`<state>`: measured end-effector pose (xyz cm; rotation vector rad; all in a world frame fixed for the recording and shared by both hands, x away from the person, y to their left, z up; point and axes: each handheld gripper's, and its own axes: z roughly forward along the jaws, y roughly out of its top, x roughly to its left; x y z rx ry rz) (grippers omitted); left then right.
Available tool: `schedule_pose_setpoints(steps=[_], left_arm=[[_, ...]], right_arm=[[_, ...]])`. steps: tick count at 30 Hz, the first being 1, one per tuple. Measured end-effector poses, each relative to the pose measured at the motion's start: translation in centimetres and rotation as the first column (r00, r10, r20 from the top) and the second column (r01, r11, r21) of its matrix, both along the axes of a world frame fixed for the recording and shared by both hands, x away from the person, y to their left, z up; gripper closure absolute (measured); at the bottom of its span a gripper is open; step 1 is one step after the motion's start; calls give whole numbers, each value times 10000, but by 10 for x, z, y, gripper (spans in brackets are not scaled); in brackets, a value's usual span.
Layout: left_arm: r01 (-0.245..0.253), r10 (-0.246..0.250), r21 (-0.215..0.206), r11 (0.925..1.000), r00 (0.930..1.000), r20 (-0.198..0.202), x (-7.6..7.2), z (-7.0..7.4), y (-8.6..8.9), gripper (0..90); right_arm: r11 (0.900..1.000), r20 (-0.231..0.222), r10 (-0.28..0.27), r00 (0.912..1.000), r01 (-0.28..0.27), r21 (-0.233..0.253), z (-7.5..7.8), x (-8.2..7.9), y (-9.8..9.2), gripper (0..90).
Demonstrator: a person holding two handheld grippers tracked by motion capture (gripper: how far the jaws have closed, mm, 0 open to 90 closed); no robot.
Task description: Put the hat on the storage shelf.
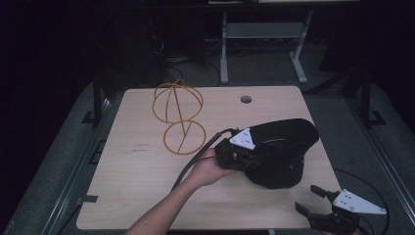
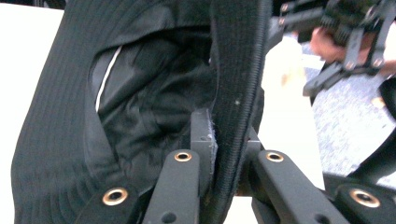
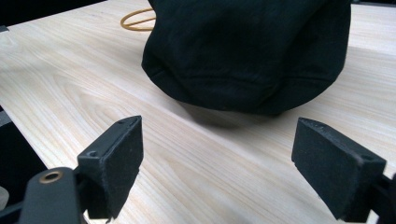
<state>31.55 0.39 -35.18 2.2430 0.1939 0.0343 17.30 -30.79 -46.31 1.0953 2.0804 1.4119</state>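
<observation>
A black cap (image 1: 281,154) is sitting right of centre on the wooden table (image 1: 147,171) (inside facing up). The left gripper (image 2: 224,149) is pinching its rim, while the right gripper (image 1: 309,199) is hovering at the near right corner, jaws spread and empty, with a wire stand (image 1: 178,117) standing well apart to the left.

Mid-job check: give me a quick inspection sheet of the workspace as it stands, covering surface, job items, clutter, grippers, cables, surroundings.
Surface: light wooden table with a round grommet hole near the far edge.
Job's things: black cap, its edge held; wire hat stand standing apart from it, far left.
Clutter: nothing seen.
Grippers: left gripper shut on the cap's band; right gripper open, holding nothing, short of the cap.
Cables: left cable trails across the table; right cable hangs off the edge.
Surroundings: dark room, grey desk frame behind.
</observation>
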Motion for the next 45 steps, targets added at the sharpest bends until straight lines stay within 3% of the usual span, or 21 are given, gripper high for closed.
schedule_pose_setpoints(steps=[8,16,21,26,35,37,38,39,40,41,44,45], left_arm=[[-140,89,-926,9956,9984,-559,-1,8,9,869],[-211,115,-1207,9925,9967,-800,1,7,15,870],[-164,57,-1338,9909,9968,-799,1,7,15,871],[-86,-63,-1585,9873,9956,-935,3,6,16,870],[-110,-99,-1956,9806,9944,-1051,10,9,18,873],[-85,-123,-1991,9799,9946,-1031,10,9,17,873],[-79,-131,-2014,9795,9946,-1028,11,10,17,873],[-44,-161,-2017,9794,9949,-998,11,10,17,873],[-29,-167,-2012,9795,9953,-956,12,11,16,873],[-29,-167,-2012,9795,9953,-956,12,11,16,873],[-48,-144,-1993,9799,9954,-948,11,12,14,873],[-24,-165,-1988,9800,9955,-934,11,13,14,873]], right_arm=[[9992,152,-47,9999,41,388,5,7,3,161],[9947,416,91,9991,-133,1023,15,17,2,161],[9954,309,157,9994,-185,940,12,22,5,160],[9907,245,240,9994,-271,1334,12,28,1,154],[9930,310,357,9989,-389,1117,15,40,7,163],[9943,299,383,9988,-411,985,15,43,8,196],[9946,371,484,9981,-515,899,15,46,9,277],[9946,371,484,9981,-515,899,15,46,9,277],[9954,533,519,9972,-559,774,15,49,11,373],[9954,533,519,9972,-559,774,15,49,11,373],[9974,610,478,9970,-510,518,16,52,15,517],[9982,695,425,9967,-454,402,16,54,16,630]])
